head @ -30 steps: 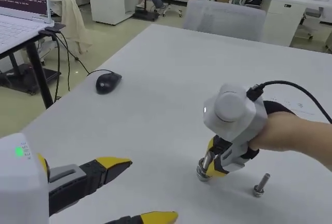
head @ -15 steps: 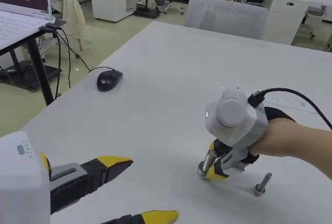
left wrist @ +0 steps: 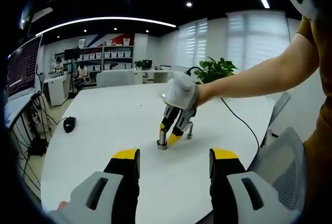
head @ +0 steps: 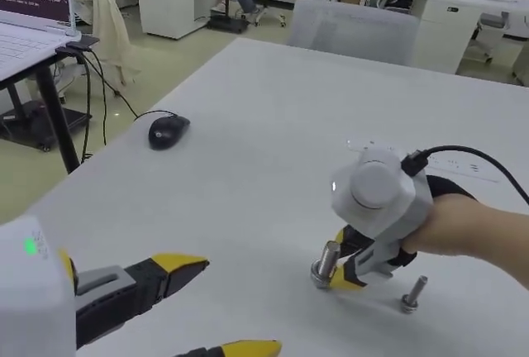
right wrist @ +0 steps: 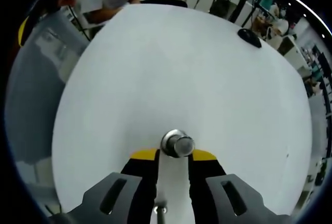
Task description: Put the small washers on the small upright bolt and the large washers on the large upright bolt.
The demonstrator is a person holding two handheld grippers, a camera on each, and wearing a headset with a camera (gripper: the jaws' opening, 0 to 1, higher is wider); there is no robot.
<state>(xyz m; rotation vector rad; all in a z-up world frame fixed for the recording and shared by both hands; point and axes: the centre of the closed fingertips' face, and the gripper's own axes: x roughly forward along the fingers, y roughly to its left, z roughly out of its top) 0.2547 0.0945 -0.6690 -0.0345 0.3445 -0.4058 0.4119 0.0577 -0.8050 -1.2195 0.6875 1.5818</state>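
Observation:
The large upright bolt (head: 326,263) stands on the white table (head: 264,150), with a metal ring around its foot. My right gripper (head: 340,262) points down right beside it, tips touching or almost touching the bolt. In the right gripper view the large bolt (right wrist: 177,143) sits just ahead of the right gripper (right wrist: 175,155), whose jaws stand a little apart with bare table between them. The small upright bolt (head: 412,293) stands to the right, behind that gripper. My left gripper (head: 227,306) hovers open at the table's near left, far from both bolts. From the left gripper (left wrist: 175,156) I see the large bolt (left wrist: 162,141).
A black mouse (head: 168,130) with its cable lies at the table's far left. A laptop (head: 33,10) sits on a side stand at the left. Chairs, desks and a seated person are in the background. The table edge runs near my left gripper.
The camera has shifted slightly. My right gripper stays beside the large bolt with hardly any movement. The left gripper has not moved.

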